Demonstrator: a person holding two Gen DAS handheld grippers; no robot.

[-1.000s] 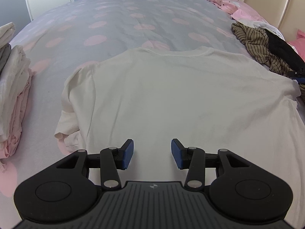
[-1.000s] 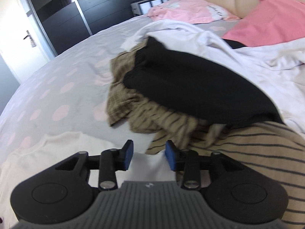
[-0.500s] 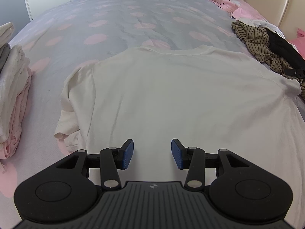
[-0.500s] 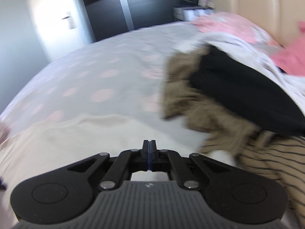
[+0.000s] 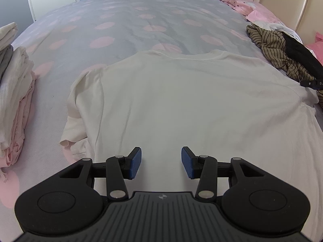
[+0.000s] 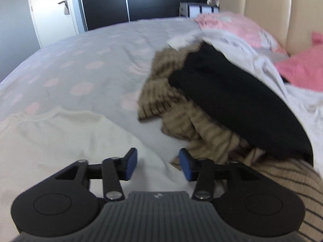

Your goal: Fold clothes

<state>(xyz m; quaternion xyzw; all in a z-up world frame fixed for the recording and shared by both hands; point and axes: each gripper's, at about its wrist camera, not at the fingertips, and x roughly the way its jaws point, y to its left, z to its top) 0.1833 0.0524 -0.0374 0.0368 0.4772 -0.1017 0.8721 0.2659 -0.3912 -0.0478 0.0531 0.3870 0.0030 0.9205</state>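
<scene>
A cream T-shirt (image 5: 181,100) lies spread flat on the bed, neck away from me, its left sleeve (image 5: 76,109) bunched and partly folded under. My left gripper (image 5: 161,162) is open and empty just above the shirt's lower body. My right gripper (image 6: 155,164) is open and empty over the shirt's right sleeve edge (image 6: 66,139), beside the pile of unfolded clothes. The tip of the right gripper shows at the far right of the left wrist view (image 5: 311,83).
A pile of unfolded clothes lies to the right: a brown striped garment (image 6: 171,109), a black one (image 6: 232,100) and a white one (image 6: 262,60). A stack of folded white and pink clothes (image 5: 14,104) stands at the left. Pink pillows (image 6: 298,68) and the headboard (image 6: 262,10) are at the right.
My right gripper shut half a second ago and has opened again, swinging left and back toward the sleeve. My left gripper stays open over the shirt, almost still.
</scene>
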